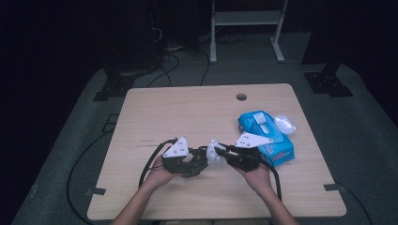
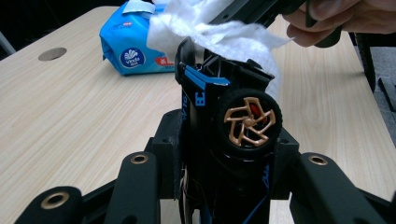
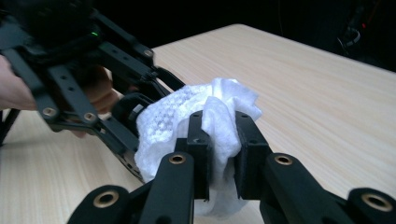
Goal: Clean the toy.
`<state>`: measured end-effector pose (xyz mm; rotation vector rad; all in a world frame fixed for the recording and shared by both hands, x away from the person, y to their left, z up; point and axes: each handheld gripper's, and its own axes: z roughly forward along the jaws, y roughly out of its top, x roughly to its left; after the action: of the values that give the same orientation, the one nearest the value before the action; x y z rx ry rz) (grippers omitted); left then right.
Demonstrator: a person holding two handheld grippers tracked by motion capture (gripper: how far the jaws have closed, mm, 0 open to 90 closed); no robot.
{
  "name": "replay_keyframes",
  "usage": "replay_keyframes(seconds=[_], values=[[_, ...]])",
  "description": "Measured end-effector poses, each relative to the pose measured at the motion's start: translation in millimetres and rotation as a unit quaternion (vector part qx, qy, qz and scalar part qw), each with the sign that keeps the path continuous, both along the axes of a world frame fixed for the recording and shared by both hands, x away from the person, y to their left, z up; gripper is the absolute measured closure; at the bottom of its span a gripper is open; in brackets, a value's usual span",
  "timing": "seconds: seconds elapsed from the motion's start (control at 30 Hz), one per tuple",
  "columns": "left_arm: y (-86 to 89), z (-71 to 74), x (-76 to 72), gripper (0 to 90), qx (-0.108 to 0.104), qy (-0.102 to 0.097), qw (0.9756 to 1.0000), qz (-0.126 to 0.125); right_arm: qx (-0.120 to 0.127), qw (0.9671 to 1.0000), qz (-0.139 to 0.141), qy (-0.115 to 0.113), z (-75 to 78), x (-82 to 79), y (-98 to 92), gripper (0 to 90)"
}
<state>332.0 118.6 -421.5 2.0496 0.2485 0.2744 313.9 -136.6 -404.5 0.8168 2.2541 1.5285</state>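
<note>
Right now the right gripper [image 3: 218,154] is clamped on a bunched white wipe [image 3: 205,116], its jaws close together with the cloth squeezed between the pads. The wipe is pressed against a black and blue toy car [image 2: 224,116], which the left gripper [image 2: 224,154] holds between partly closed jaws, the car standing on end with a gold-spoked wheel [image 2: 249,122] facing the camera. In the high view both grippers meet just above the near middle of the worktop [image 1: 187,112], the left gripper [image 1: 199,161] and the right gripper [image 1: 220,152] tip to tip with the wipe [image 1: 213,151] between them.

Judged from this, the wiping of the car is under way: a wipe is already out of the blue pack [image 1: 265,136] lying just right of the hands, and it touches the car's upper end. How much of the car is clean cannot be told. Left, probably, are the wheel side and lower body, then setting car and wipe down.
</note>
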Motion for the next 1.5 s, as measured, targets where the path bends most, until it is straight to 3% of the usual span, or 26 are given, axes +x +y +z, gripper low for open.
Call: replay_keyframes(seconds=[0.13,0.27,0.33,0.67,0.77,0.87,1.1,1.33,1.5], values=[[-0.5,1.5,-0.1,57.5,-0.013,-0.002,0.9999,-0.001,0.012,0.9997,0.009,-0.018,11.0,-5.0,6.3,78.2],[-2.2,1.9,-2.3,57.5,-0.007,-0.008,0.9999,-0.003,0.036,0.9987,0.031,-0.020,17.6,-6.6,10.4,78.1],[-1.6,1.6,-2.1,57.5,-0.006,-0.006,1.0000,-0.004,0.030,0.9987,0.033,-0.025,15.1,-6.2,12.2,78.1],[1.9,0.3,0.5,57.6,-0.016,0.000,0.9999,-0.003,0.029,0.9995,-0.003,0.015,-7.3,3.8,-7.8,78.1],[0.3,0.3,0.4,57.5,-0.016,-0.001,0.9999,-0.003,0.046,0.9989,0.010,0.005,2.0,-0.3,-4.6,78.1],[0.1,1.1,-0.3,57.5,-0.019,-0.001,0.9998,-0.003,0.044,0.9989,0.018,-0.007,8.2,-2.6,0.1,78.1],[2.1,0.2,1.1,57.5,-0.018,0.001,0.9998,0.000,0.038,0.9989,-0.004,0.026,-11.0,5.3,-10.0,78.1],[-0.7,0.8,0.0,57.5,-0.015,-0.003,0.9999,-0.002,0.052,0.9984,0.021,-0.001,7.4,-2.1,0.0,78.1],[0.6,1.0,-0.5,57.5,-0.012,-0.003,0.9999,0.000,0.040,0.9991,0.003,0.015,-6.3,3.6,-8.0,78.1]])
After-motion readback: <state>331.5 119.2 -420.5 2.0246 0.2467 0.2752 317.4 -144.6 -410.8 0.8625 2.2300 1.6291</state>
